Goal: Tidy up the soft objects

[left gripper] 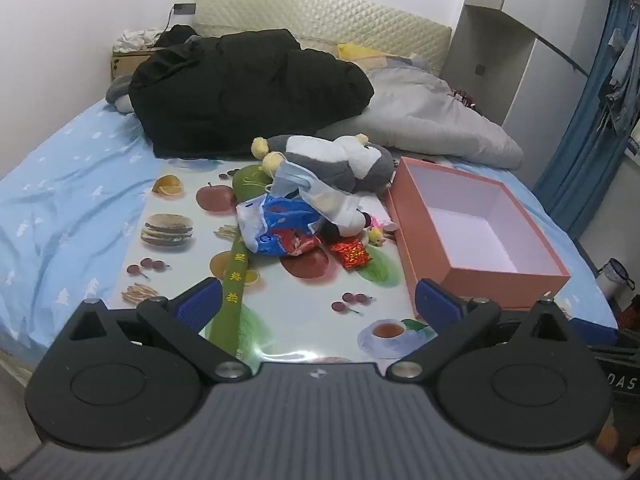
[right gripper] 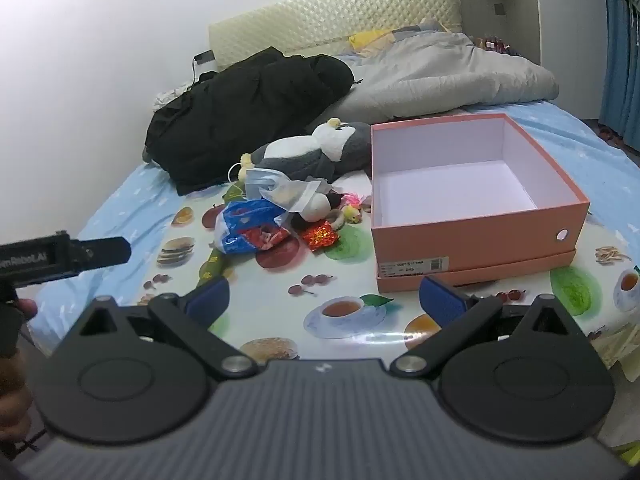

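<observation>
Both of my grippers hang at the near edge of the bed with nothing between their blue pads: my left gripper (left gripper: 318, 304) stands wide, and my right gripper (right gripper: 324, 300) stands just as wide. The soft things lie in one heap ahead of me on the fruit-print mat (left gripper: 304, 288), and the open pink shoebox (right gripper: 472, 200) sits just to the right of that heap, its inside bare and white. From my left jaws the heap is straight ahead and slightly up the mat; from my right jaws it lies ahead and off to the left, with the box nearly dead ahead, so I judge my left hand the nearer one for a first pick. The grey-and-white plush penguin (left gripper: 340, 160) lies on its side, long axis running left to right across my reach. A blue face mask (left gripper: 296, 182) drapes over it, and the blue plastic bag (left gripper: 276, 224) covers whatever is beneath; the small toys by the box wall are too tiny to make out.
</observation>
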The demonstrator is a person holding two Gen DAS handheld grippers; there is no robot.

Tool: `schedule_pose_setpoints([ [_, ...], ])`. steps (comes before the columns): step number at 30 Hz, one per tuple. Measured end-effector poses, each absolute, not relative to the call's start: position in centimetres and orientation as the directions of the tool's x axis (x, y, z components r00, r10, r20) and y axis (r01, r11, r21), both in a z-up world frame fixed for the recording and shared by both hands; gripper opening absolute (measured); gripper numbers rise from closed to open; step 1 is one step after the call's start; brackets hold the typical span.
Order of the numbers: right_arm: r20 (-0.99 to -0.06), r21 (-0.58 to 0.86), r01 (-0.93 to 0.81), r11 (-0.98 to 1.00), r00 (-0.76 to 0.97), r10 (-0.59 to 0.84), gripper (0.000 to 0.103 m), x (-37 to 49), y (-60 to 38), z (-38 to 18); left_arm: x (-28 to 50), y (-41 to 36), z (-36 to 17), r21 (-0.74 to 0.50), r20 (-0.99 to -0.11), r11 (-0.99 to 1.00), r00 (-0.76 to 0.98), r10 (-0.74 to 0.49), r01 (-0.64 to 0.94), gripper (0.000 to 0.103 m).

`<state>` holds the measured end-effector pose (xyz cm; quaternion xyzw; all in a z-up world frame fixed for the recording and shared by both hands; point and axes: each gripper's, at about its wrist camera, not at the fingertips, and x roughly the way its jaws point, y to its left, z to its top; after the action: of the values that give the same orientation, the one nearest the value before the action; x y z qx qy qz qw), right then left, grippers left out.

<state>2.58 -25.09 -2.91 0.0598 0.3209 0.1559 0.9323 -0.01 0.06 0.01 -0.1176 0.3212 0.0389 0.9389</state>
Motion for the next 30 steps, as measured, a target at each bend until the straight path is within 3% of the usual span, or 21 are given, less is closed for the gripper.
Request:
schedule_pose_setpoints([
  [30,-0.595,0.203,-0.263,0.943,0.732,0.332,0.103,2.4,-24.7,-3.7,0.2,-0.1,-0.9,-0.192,-0.637,0.970,0.771,-0.005,-0.152,0.103],
])
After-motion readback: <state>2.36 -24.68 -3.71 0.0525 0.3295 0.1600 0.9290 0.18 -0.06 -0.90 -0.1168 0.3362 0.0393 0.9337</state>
